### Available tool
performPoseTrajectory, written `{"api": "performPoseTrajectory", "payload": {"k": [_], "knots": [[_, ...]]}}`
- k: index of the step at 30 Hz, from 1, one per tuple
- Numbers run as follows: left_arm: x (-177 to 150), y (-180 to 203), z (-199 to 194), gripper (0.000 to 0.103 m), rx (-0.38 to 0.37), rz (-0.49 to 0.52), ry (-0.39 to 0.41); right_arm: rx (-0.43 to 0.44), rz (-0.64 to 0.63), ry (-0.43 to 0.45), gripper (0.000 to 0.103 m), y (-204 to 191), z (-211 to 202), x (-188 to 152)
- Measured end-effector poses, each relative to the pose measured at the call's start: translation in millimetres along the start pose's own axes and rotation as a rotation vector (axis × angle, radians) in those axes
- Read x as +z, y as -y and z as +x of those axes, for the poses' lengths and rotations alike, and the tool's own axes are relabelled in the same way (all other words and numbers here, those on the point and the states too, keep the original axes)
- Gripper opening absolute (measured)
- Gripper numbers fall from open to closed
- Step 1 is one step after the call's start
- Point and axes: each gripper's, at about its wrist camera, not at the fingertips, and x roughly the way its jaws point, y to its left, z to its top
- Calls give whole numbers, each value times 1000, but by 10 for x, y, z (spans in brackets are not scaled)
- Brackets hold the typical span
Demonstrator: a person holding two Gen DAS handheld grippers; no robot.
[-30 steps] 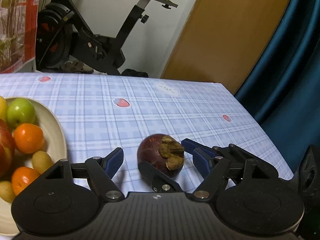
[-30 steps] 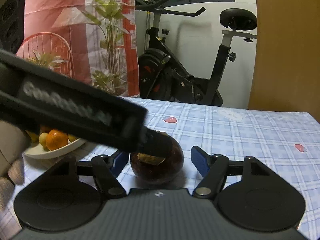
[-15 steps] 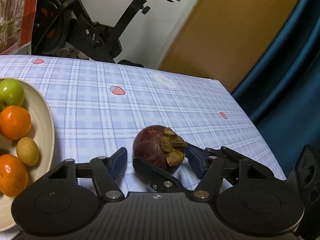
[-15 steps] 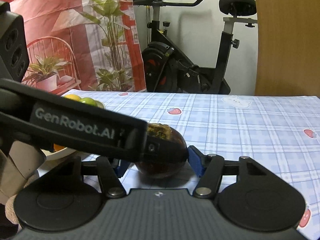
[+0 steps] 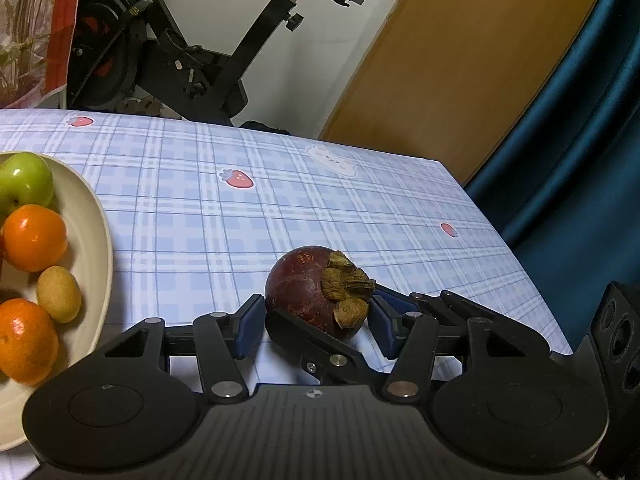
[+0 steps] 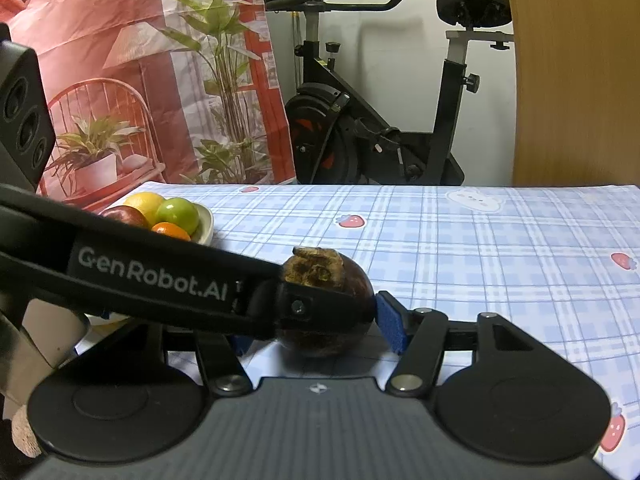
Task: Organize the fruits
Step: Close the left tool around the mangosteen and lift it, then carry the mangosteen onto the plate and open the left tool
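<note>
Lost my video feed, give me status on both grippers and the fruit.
Left gripper and right gripper both closed around the mangosteen, pads at its sides. Mangosteen on the tablecloth, outside the fruit plate. Grippers crossing.

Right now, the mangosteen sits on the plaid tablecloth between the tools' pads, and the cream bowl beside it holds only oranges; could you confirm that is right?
Not quite. The cream bowl holds more than oranges: the left wrist view also shows a green apple and a small yellowish fruit. The mangosteen does sit on the plaid tablecloth, as you said.
</note>
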Motion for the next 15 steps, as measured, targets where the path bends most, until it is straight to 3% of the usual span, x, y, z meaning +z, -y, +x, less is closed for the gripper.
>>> {"api": "performPoseTrajectory", "payload": {"k": [6, 15], "knots": [[-65, -86, -273, 59, 24, -36, 27, 45, 19, -17, 62, -139, -72, 52], [-62, -395, -907, 59, 87, -99, 97, 151, -51, -15, 62, -712, -53, 265]]}}
